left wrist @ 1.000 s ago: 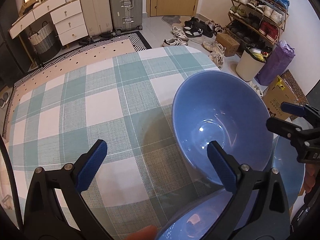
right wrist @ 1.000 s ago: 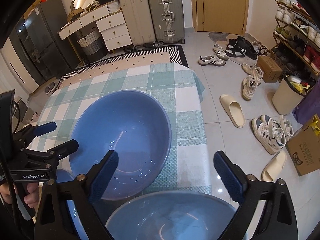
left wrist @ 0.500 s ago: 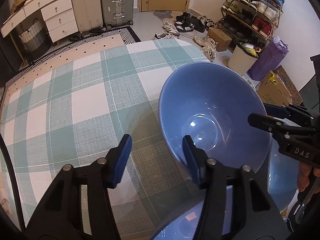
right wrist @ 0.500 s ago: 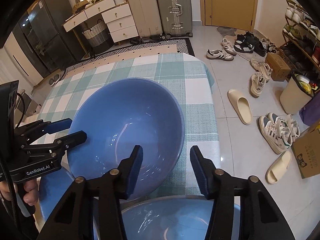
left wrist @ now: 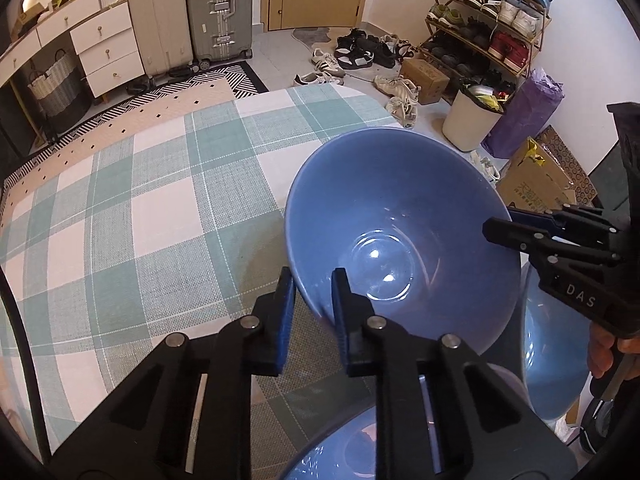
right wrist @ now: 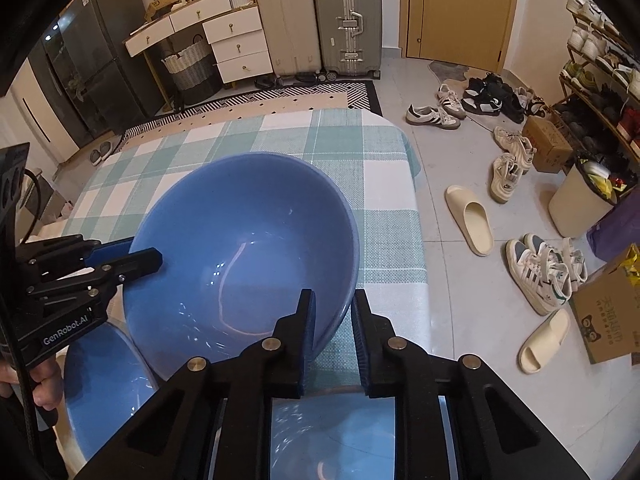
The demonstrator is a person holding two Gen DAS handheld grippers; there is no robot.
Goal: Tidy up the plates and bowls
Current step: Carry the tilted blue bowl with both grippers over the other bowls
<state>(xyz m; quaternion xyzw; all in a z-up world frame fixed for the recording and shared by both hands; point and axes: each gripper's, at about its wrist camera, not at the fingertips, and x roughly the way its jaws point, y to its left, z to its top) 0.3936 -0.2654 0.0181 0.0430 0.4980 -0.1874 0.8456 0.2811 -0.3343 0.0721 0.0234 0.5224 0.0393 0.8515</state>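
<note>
The large blue bowl [left wrist: 400, 232] looks glazed ceramic, smooth and glossy with bright glints. The checked tablecloth [left wrist: 140, 208] is a coarse, matt weave. The gripper fingers [right wrist: 304, 328] appear matt black plastic, possibly rubber-padded.

Left gripper [left wrist: 313, 298]: you aim it steeply down; its jaws are clamped on the near left rim of the bowl [left wrist: 400, 236], one pad inside, one outside.
Right gripper [right wrist: 334, 322]: you aim it steeply down; its jaws are closing on the opposite rim, pads on either side of the wall.
Hands: your fingers wrap each handle.
</note>
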